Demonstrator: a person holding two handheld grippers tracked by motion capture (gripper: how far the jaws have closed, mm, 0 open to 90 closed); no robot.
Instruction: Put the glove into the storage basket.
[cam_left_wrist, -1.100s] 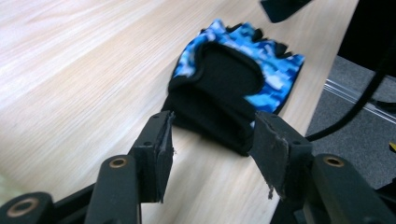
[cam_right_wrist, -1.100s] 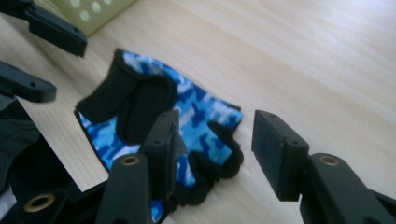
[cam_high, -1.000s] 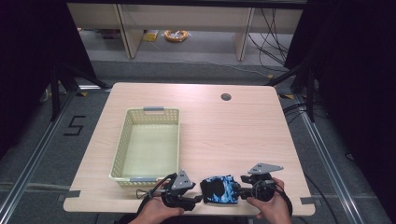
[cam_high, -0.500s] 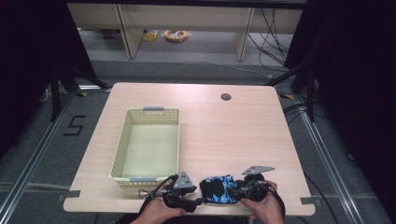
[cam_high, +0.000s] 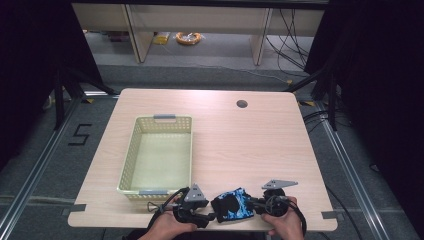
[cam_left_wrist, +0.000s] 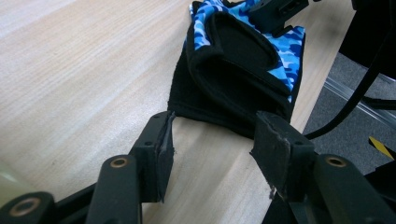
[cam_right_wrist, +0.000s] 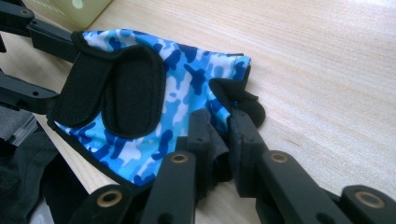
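The blue camouflage glove (cam_high: 231, 204) lies flat at the near edge of the table (cam_high: 250, 140), its black strap side up, just right of the near corner of the pale yellow basket (cam_high: 158, 152), which stands empty. In the right gripper view the right gripper (cam_right_wrist: 218, 122) has its jaws closed down on a black fold at the finger end of the glove, so that end is held. In the left gripper view the left gripper (cam_left_wrist: 212, 140) stands with its jaws spread wide, just short of the black cuff edge, one jaw at the corner of the cuff and the other beside its far side, nothing between them yet. The step in hand looks like taking the cuff end so both grippers carry the glove. To do it well, the left gripper should slide forward low along the wood until the cuff hem sits well between the pads, then close on both layers of cloth, not only the loose strap. The right should hold steady meanwhile, so the glove does not drag toward the table edge.
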